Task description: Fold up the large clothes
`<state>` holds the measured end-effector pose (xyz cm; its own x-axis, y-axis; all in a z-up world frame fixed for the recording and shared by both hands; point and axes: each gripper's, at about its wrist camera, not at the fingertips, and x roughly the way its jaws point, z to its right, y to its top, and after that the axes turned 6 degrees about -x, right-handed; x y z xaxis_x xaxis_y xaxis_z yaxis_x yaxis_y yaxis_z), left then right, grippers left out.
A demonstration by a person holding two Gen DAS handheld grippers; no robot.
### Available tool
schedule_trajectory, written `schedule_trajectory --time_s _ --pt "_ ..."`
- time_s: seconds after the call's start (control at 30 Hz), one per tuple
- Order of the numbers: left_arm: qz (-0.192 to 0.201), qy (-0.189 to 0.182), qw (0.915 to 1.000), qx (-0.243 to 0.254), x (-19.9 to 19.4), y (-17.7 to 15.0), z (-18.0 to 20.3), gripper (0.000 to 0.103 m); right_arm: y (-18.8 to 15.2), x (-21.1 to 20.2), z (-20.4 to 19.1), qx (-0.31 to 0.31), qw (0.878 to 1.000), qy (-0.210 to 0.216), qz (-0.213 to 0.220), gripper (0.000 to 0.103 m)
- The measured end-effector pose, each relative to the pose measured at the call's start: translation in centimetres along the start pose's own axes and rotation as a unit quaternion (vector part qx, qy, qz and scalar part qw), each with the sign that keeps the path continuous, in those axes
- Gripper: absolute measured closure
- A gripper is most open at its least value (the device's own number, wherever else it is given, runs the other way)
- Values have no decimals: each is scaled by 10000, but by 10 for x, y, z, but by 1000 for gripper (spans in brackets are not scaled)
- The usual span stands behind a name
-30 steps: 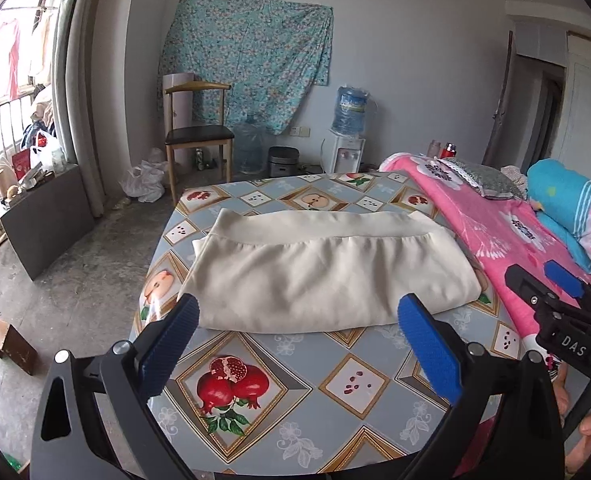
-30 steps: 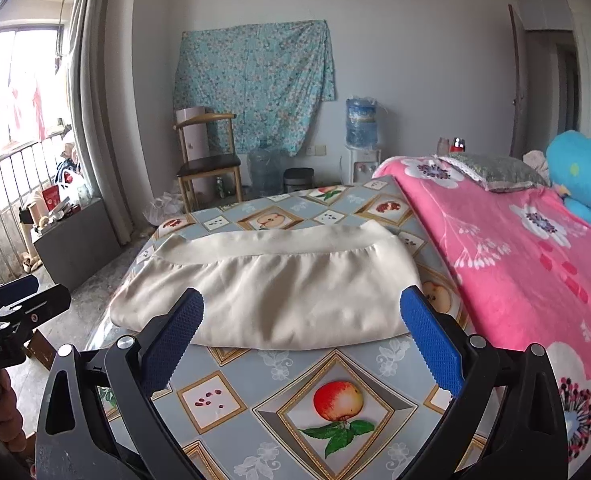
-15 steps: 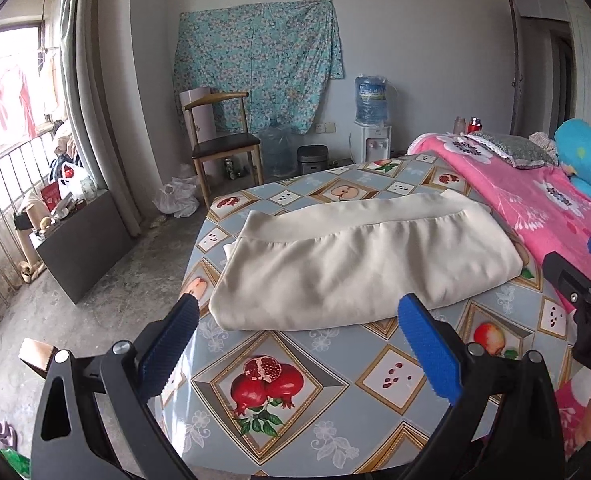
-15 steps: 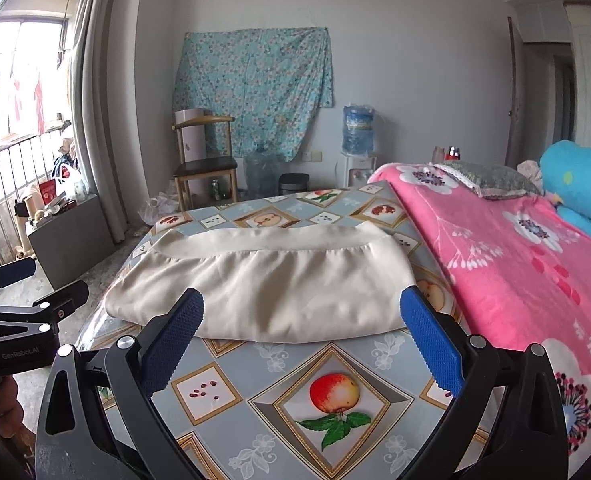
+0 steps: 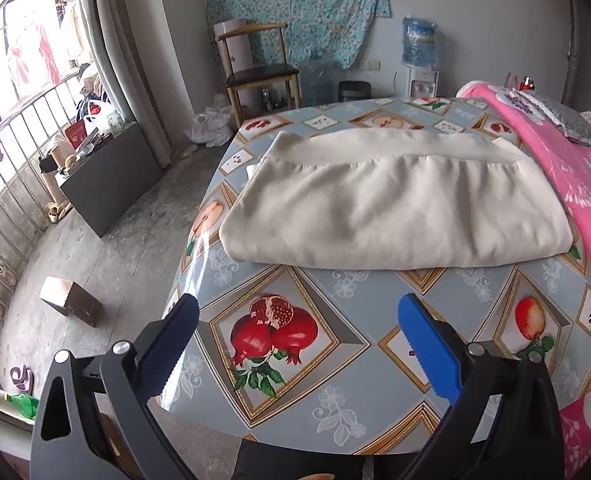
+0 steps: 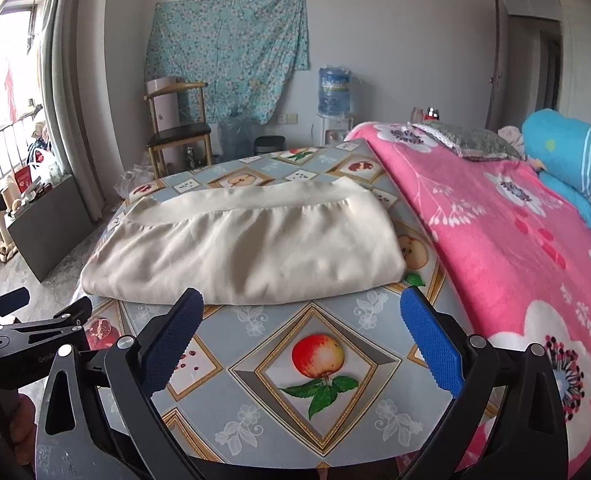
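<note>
Left gripper [image 5: 295,344]: jaws apart, empty.
Right gripper [image 6: 301,342]: jaws apart, empty.
Cream garment [image 5: 395,208]: folded; advise pinching near corners evenly.

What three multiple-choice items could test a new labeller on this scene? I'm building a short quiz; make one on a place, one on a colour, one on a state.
1. Where does the cream garment lie?
A. on the wooden chair
B. on the fruit-print tablecloth
C. on the floor

2. What colour is the blanket beside the table?
A. pink
B. green
C. grey

3. How is the right hand-held gripper?
A. shut on the garment
B. shut on nothing
C. open, holding nothing

Answers: 1 B, it rests folded on the printed cloth; 2 A, pink with white flowers; 3 C, its blue pads stand wide apart, short of the garment.
</note>
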<state>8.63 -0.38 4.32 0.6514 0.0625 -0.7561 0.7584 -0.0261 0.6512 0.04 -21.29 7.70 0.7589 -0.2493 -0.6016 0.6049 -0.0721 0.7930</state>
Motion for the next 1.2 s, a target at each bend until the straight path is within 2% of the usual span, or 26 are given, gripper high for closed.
schedule_trajectory --time_s 0.07,0.27,0.43,0.87,1.2 --pt "-150 27 9999 -51 7 0 0 5 3 5 0 -53 9999 1 -124 7" --pt "-549 53 9984 -149 20 1 0 5 6 25 -4 -84 9974 435 -571 7" --pt "-787 -62 9967 -196 26 1 1 5 9 37 -13 -245 9951 510 -814 7" --pt "-677 -198 9975 28 18 5 13 5 6 48 -17 -337 9924 450 -1098 7" --pt "-779 -252 9966 51 20 4 16 5 3 50 -16 -337 9916 414 -1178 7"
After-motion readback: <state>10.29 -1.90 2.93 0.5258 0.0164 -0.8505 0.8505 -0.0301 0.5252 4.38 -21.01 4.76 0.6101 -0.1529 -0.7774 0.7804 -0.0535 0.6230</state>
